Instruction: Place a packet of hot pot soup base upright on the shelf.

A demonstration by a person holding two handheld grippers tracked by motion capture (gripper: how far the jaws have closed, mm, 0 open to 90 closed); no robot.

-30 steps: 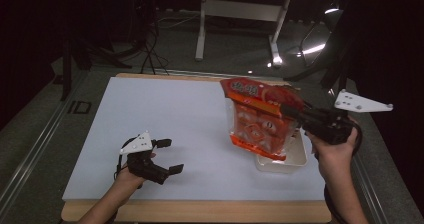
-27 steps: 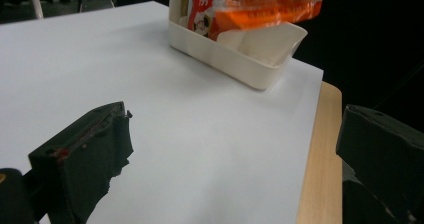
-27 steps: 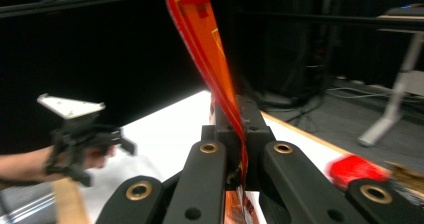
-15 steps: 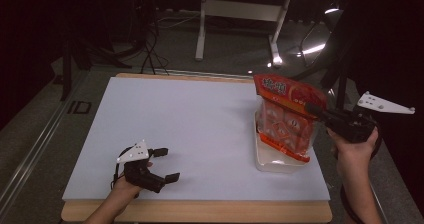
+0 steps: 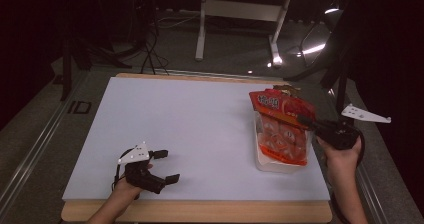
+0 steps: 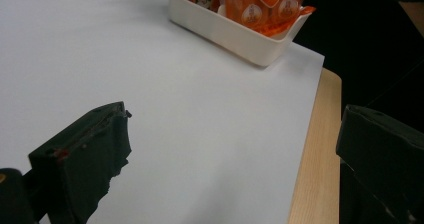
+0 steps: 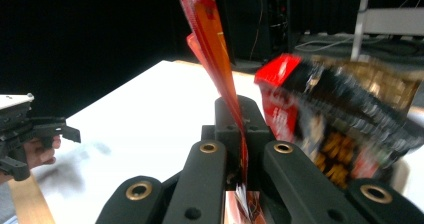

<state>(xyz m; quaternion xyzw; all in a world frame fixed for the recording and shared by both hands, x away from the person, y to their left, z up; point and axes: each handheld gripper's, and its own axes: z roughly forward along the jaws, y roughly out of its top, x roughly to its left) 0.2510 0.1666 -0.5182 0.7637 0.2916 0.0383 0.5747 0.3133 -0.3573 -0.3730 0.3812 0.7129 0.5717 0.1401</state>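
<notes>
At about four o'clock on the table, my right gripper (image 5: pixel 306 121) is clamped on the edge of a red snack bag (image 5: pixel 281 129), which hangs down into a white bin (image 5: pixel 264 163) near the right edge. From the right gripper view, the jaws pinch only a thin strip of the bag's orange film (image 7: pixel 220 69), and a second, darker packet (image 7: pixel 345 119) looks blurred just beside it at three o'clock; I cannot tell whether that one is loose or resting in the bin.

My left gripper (image 5: pixel 159 165) sits at seven o'clock, jaws spread wide and holding nothing, well apart from the bin.

The risk, as I judge it, is in that thin pinch. Slick film may slide out of my jaws, or tear, if I tug sideways. The bag also looks taller than the bin, so if I let go while it leans toward three o'clock it may tip over the table's edge. Nothing steadies the bin, so dragging the bag may pull the bin along toward the edge, too.
</notes>
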